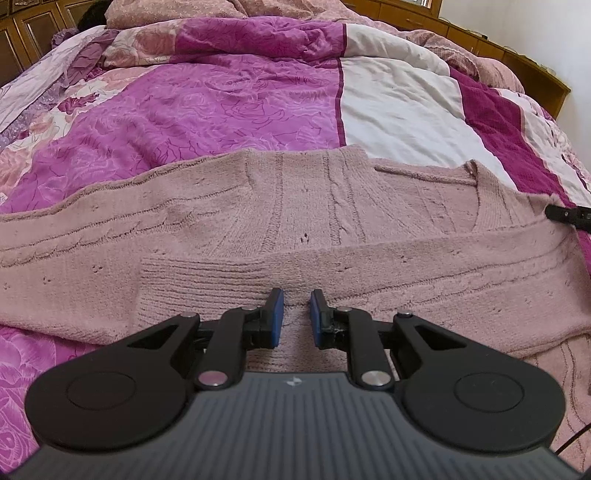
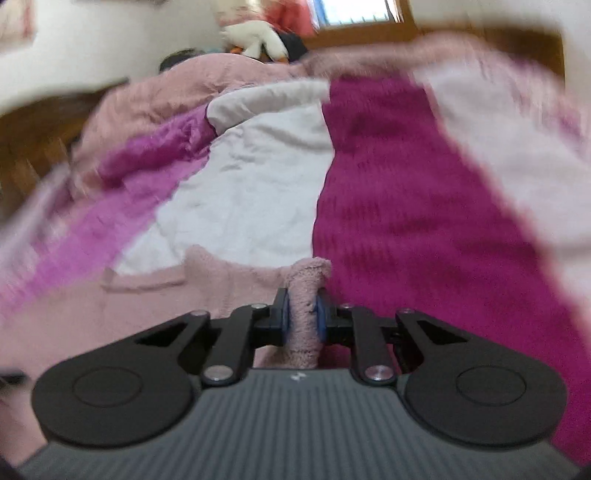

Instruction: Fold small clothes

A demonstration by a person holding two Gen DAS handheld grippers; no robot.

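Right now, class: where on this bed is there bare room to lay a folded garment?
Free: the white quilt panel just beyond the pink sweater, bordered by the magenta floral panel and dark magenta stripe. Crowded: the near edge, covered by sweater and both grippers.

This is a bedroom in a home. A bed is covered with a rumpled patchwork quilt of magenta, white and floral-print panels [image 1: 221, 110], and a fluffy pale pink blanket [image 2: 177, 96] is bunched at its far end. Brown wooden cabinets with panelled doors [image 1: 26, 33] line the wall behind it. A white plush toy [image 2: 255, 37] sits beyond the bedding, below a bright window [image 2: 354, 11].
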